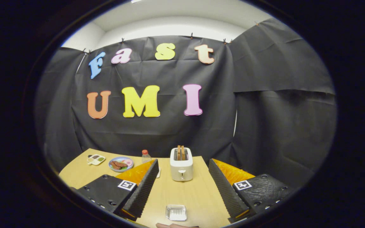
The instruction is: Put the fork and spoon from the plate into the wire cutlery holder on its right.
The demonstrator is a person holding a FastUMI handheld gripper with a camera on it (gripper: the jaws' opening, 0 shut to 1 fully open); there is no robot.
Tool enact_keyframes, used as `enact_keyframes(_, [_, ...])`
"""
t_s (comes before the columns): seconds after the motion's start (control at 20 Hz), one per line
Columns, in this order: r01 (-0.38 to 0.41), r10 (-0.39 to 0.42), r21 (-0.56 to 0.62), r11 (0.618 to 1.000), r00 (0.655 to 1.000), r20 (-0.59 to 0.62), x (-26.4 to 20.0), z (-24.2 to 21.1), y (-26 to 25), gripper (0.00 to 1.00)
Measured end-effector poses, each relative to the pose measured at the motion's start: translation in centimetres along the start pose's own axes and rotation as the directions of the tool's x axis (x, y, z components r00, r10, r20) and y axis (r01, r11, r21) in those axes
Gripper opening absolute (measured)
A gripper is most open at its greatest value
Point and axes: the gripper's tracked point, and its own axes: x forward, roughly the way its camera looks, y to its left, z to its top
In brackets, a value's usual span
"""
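My gripper [182,161] is held above a wooden table [198,194] and is open, its two fingers spread wide with nothing gripped. A round plate [120,163] with a blue rim carries brown and pink food. It lies at the far left of the table, beyond my left finger [143,186]. From here I cannot make out any cutlery on that plate.
A white toaster [181,164] holding two slices of toast stands just ahead, between the fingers. A small foil tray [176,212] lies between the fingers. A small bottle [145,156] and a white divided dish [96,159] flank the plate. A fingertip [176,225] shows near the foil tray.
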Motion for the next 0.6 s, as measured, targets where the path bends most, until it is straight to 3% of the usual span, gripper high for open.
enact_keyframes(0.35, [-0.075, 0.07, -0.059, 0.995, 0.995, -0.071, 3.6, -4.8, 5.7, 0.96])
enact_keyframes(0.6, [-0.163, 0.136, -0.15, 0.975, 0.975, -0.176, 7.1, -11.2, 11.5, 0.96])
